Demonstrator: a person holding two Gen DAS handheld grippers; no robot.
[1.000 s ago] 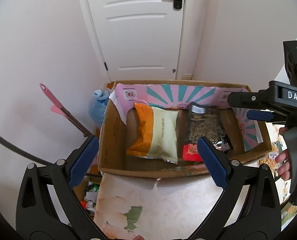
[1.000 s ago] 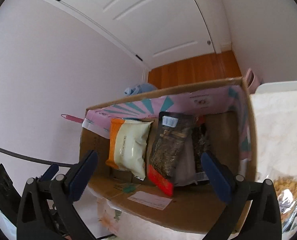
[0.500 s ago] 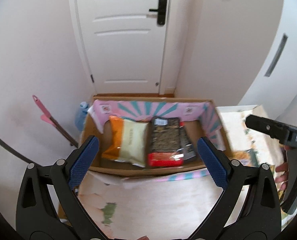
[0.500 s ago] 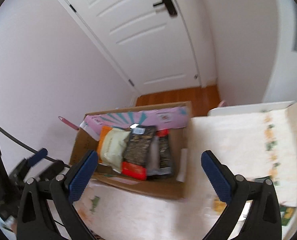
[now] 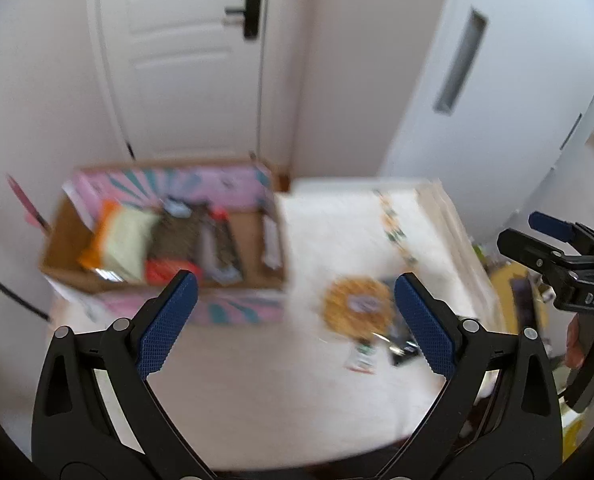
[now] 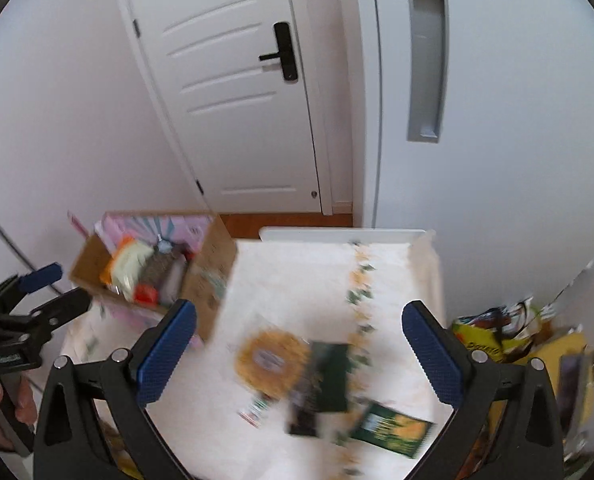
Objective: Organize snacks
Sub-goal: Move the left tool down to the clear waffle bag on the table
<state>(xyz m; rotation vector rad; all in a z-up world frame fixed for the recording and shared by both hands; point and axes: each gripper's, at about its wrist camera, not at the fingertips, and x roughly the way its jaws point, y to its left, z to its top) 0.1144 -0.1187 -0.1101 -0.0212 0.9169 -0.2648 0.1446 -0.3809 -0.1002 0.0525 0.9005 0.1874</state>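
Left wrist view first, reading from the left: we see the cardboard box (image 5: 165, 236) at the far left of the counter (image 5: 257, 380), already holding an orange-and-cream bag (image 5: 117, 240) and darker packets beside it, though blur hides their labels. Our left tool (image 5: 293, 320) hangs over the bare cloth with its jaws spread wide and nothing between them. Just right of its centre, near the right finger, lies the round yellow snack pack (image 5: 355, 308), and at the far right edge our right tool (image 5: 553, 248) shows from the side, also gaping and empty. In the right wrist view the same order holds: the box (image 6: 153, 272) sits well off to the left, the round yellow pack (image 6: 271, 360) lies ahead and a little left of centre between the open fingers of the right tool (image 6: 297, 352), a dark green packet (image 6: 329, 376) touches or overlaps it on the right with its long axis running away from us, and a green-and-yellow packet (image 6: 393, 428) lies nearest, tilted across. We judge the loose snacks closer to the right tool, which looks down on them almost squarely; the box lies leftward from there, so whichever pack we take must travel left across the counter.
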